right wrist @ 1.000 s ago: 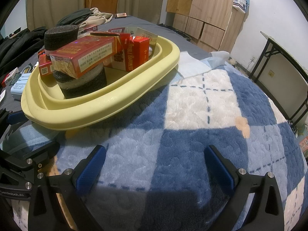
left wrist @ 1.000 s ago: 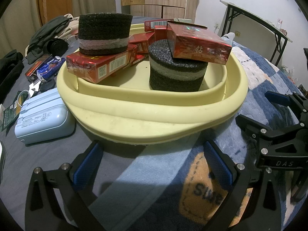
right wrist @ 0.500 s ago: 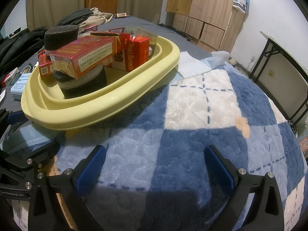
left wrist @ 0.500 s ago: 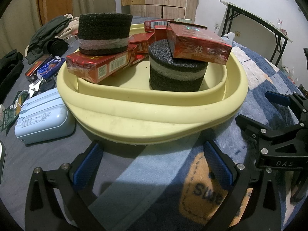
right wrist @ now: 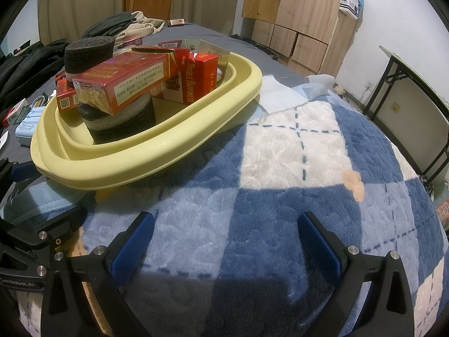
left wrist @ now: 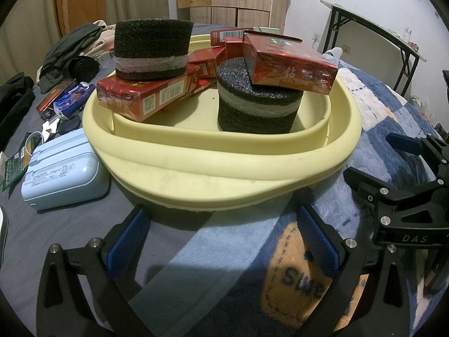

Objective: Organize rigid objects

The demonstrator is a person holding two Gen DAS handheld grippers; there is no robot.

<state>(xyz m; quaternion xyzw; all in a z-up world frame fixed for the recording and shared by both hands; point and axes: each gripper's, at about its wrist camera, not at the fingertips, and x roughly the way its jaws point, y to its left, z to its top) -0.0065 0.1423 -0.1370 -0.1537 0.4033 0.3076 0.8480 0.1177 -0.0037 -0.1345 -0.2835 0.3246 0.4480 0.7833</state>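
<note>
A pale yellow basin (left wrist: pixel 224 174) (right wrist: pixel 157 165) sits on the bed. It holds several red boxes and two dark foam cylinders. One cylinder (left wrist: pixel 258 104) stands on the basin floor with a red box (left wrist: pixel 286 64) on top. The other cylinder (left wrist: pixel 151 50) rests on a red box (left wrist: pixel 146 95) at the left rim. My left gripper (left wrist: pixel 221 238) is open and empty just in front of the basin. My right gripper (right wrist: pixel 224 241) is open and empty over the blue checked blanket, right of the basin; it also shows in the left wrist view (left wrist: pixel 404 174).
A light blue case (left wrist: pixel 64 171) lies left of the basin, with small packets (left wrist: pixel 64 101) and dark clothes (left wrist: pixel 70 53) beyond it. A blue and white blanket (right wrist: pixel 308 154) covers the bed on the right. A folding table (right wrist: pixel 415 90) and wooden cabinets (right wrist: pixel 303 14) stand behind.
</note>
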